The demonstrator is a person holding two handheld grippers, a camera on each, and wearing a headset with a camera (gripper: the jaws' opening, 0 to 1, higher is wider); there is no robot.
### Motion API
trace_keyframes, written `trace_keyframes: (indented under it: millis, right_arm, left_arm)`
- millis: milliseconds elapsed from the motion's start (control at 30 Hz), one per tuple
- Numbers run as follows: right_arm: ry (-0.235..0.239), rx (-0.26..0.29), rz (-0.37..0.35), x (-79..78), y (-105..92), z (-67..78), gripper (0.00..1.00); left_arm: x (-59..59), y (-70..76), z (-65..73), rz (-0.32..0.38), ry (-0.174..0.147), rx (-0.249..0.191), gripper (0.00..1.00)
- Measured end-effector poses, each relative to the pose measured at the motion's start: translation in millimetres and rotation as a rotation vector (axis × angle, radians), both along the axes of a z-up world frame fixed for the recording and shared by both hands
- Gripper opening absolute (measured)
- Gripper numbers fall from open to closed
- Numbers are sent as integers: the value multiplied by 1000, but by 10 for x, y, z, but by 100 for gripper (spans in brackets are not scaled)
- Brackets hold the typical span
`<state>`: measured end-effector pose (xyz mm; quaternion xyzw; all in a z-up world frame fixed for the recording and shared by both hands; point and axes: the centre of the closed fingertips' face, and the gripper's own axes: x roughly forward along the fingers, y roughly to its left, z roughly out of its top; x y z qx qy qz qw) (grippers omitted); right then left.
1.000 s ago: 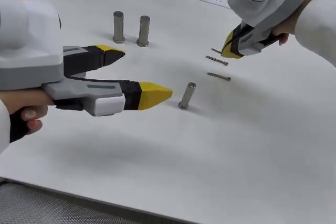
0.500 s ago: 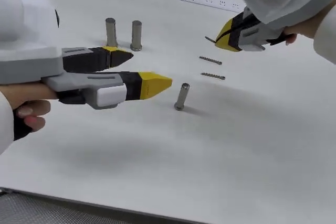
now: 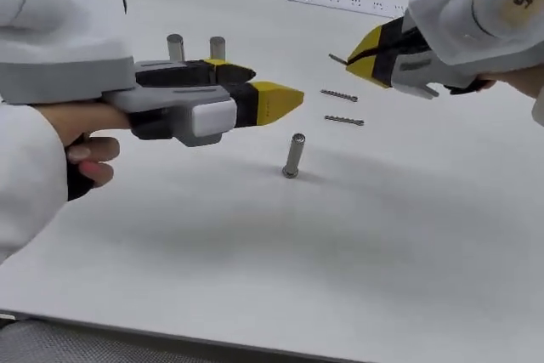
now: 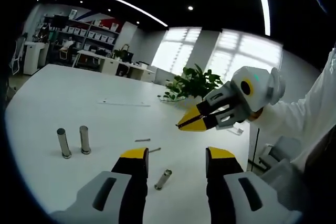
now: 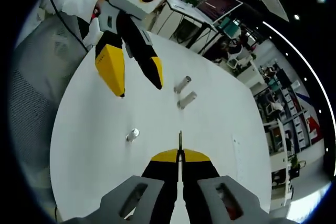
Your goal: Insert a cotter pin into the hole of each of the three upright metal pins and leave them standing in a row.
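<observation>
Cotter pin (image 3: 337, 59) held above the white table (image 3: 357, 244), pinched in the closed jaws of the right gripper (image 3: 350, 56), with only its thin end poking past the yellow tips. The right gripper view shows the same pin clamped dead centre between the jaws.

A second ago this gripper was down at the table among three cotter pins. Two now remain there, the farther loose pin (image 3: 339, 95) and the nearer loose pin (image 3: 344, 120), lying roughly parallel just below the raised gripper.

The near metal pin (image 3: 294, 155) stands alone on the table, where it stood before.

The left gripper (image 3: 277, 85), jaws spread and holding nothing, hovers to that pin's left. It has risen in the head view since the earlier frame and now hides the lower halves of the two far metal pins (image 3: 175, 47), which stand side by side behind it. The left gripper view shows both of them whole.

A power strip (image 3: 340, 0) lies at the far edge, partly cut off by the right gripper.

The holes in the metal pins are too small to make out.
</observation>
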<state>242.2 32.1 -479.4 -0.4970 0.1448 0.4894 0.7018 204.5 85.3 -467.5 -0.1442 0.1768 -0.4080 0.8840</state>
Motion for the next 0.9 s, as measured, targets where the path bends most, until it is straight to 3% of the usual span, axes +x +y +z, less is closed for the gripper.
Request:
trace_keyframes:
  millis: [400, 767, 900]
  right_arm:
    - [-92, 83, 28, -114, 116, 179, 0]
    - [-144, 85, 58, -181, 156, 218, 0]
    - [-159, 81, 68, -204, 168, 229, 0]
  left_arm:
    - [54, -156, 82, -18, 31, -41, 29]
    - [64, -304, 200, -40, 29, -77, 11]
    - [62, -328, 207, -46, 49, -92, 6]
